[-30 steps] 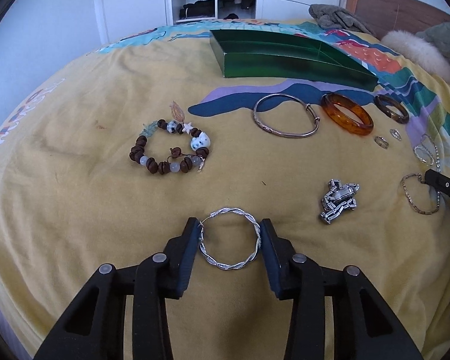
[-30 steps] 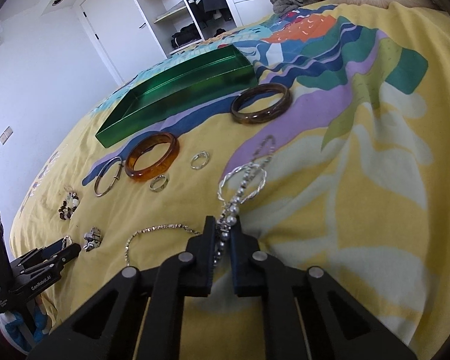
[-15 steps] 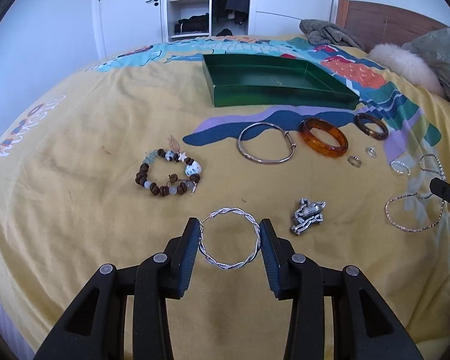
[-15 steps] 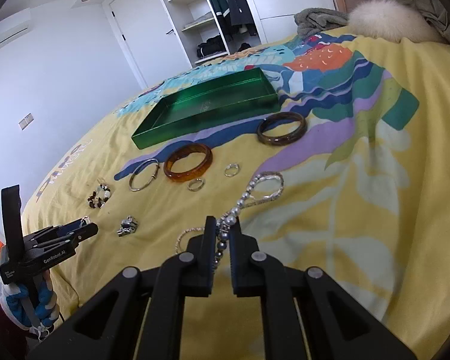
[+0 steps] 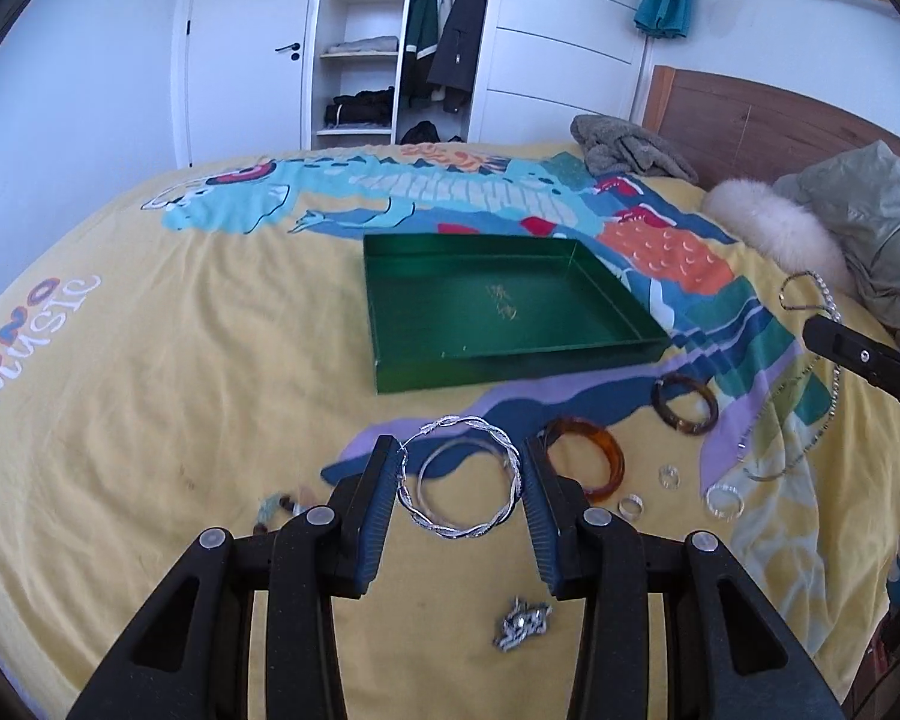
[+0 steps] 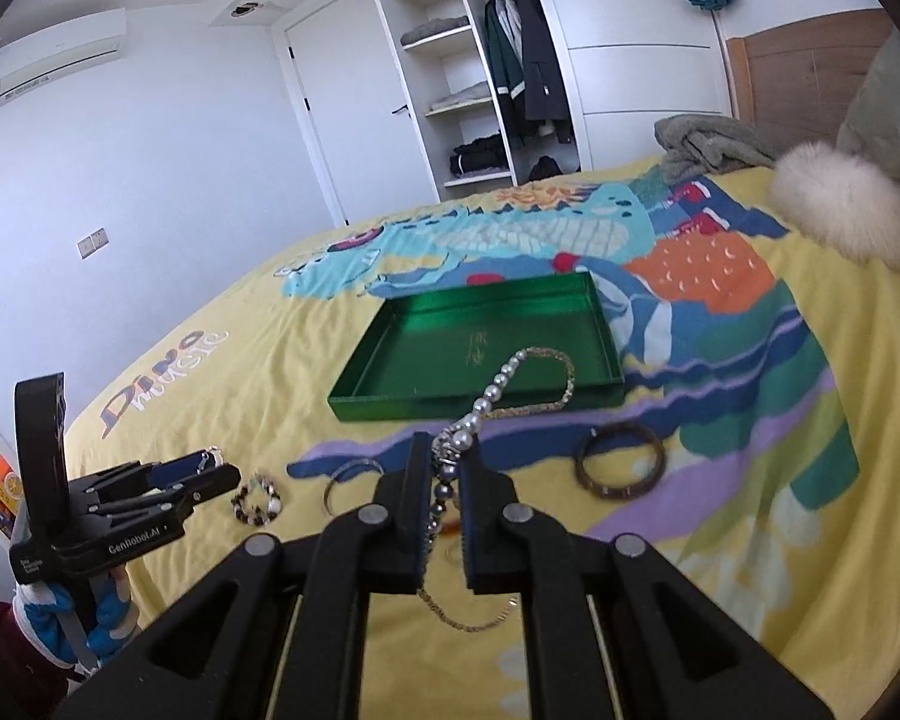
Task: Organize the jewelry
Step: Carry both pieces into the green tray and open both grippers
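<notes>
My left gripper (image 5: 459,468) is shut on a twisted silver bangle (image 5: 504,444) and holds it above the bed. My right gripper (image 6: 447,462) is shut on a pearl and chain necklace (image 6: 498,387) that hangs in the air. The green tray (image 5: 408,336) lies empty further back on the yellow bedspread, and shows in the right wrist view (image 6: 354,393). The right gripper with the necklace shows at the right edge of the left wrist view (image 5: 858,354). The left gripper shows at the left of the right wrist view (image 6: 210,468).
On the bedspread lie a plain silver bangle (image 5: 435,465), an amber bangle (image 5: 606,450), a dark bangle (image 5: 687,405), small rings (image 5: 669,476), a metal link bracelet (image 5: 522,630) and a bead bracelet (image 6: 258,498). A fur pillow (image 5: 768,228) and clothes lie at the headboard.
Both grippers have lifted off the bed with their jewelry and moved forward toward the green tray. The necklace has left the bedspread.
</notes>
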Available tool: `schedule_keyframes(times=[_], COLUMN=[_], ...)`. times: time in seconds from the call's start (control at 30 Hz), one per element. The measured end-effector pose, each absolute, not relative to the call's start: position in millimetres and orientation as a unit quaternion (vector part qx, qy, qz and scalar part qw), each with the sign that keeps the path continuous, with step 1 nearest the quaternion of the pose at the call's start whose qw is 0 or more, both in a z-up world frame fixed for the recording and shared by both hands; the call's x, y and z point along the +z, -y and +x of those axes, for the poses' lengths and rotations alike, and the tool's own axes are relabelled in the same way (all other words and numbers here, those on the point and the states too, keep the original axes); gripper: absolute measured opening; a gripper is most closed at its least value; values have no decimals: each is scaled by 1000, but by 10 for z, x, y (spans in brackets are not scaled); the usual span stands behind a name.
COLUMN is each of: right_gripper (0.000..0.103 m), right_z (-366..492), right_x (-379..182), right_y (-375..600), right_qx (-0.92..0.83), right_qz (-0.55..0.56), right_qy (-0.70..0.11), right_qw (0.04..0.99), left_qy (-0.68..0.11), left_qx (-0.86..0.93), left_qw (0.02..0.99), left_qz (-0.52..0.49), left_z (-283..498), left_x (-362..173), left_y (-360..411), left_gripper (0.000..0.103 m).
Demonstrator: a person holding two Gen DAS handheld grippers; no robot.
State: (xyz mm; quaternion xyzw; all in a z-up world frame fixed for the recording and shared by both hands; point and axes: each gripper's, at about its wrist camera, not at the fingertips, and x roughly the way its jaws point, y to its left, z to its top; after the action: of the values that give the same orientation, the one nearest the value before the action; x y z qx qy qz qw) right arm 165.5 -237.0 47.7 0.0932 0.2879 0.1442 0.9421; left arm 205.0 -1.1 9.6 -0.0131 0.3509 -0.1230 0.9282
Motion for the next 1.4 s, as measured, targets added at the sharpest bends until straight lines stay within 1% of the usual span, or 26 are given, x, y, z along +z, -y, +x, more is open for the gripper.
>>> schedule_keyframes(times=[0.13, 0.23, 0.37, 0.53, 0.7, 0.8, 0.97, 1.07, 1.2, 1.23, 1.27, 1.3, 1.33, 1.4], right_gripper=[7, 7, 8, 8, 8, 8, 8, 9, 10, 14, 24, 31, 41, 42], right_z=[2184, 2596, 3188, 3757, 4169, 4220, 4217, 4216, 4201, 4200, 4204, 4202, 4198, 4171], right_x=[704, 715, 511, 21, -566, -758, -828, -816, -815, -812, -806, -799, -792, -751], right_y=[2247, 2134, 2059, 1998, 2204, 2363, 2415, 2324, 2294, 2292, 2291, 2295, 2297, 2306], right_qx=[149, 151, 165, 185, 129, 111, 109, 108, 104, 102, 101, 99, 98, 99], right_qz=[81, 70, 83, 103, 84, 77, 51, 10, -6, -6, -6, -5, -5, -2], right_qy=[-269, -269, -285, -323, -389, -407, -416, -420, -423, -425, -427, -429, -431, -430], right_qw=[948, 949, 941, 922, 908, 904, 901, 901, 900, 899, 899, 898, 897, 897], left_qy=[-344, -352, -379, -407, -423, -424, -416, -415, -415, -417, -418, -421, -423, -425], left_qx=[-115, -103, -80, -67, -52, -45, -38, -36, -33, -31, -30, -30, -31, -32], left_qw=[932, 930, 922, 911, 904, 904, 908, 908, 908, 908, 907, 906, 905, 904], left_qz=[-13, -12, -11, 6, 28, 32, 45, 40, 33, 31, 29, 27, 29, 33], left_z=[2545, 2985, 3587, 4056, 4255, 4295, 4323, 4321, 4326, 4331, 4335, 4339, 4341, 4325], left_x=[185, 151, -87, -467, -748, -841, -857, -858, -859, -858, -855, -853, -847, -819], left_y=[175, 269, 359, 497, 561, 564, 628, 603, 581, 571, 560, 548, 548, 549], left_gripper=[40, 40, 40, 40, 40, 41, 41, 42, 43, 45, 49, 53, 54, 54])
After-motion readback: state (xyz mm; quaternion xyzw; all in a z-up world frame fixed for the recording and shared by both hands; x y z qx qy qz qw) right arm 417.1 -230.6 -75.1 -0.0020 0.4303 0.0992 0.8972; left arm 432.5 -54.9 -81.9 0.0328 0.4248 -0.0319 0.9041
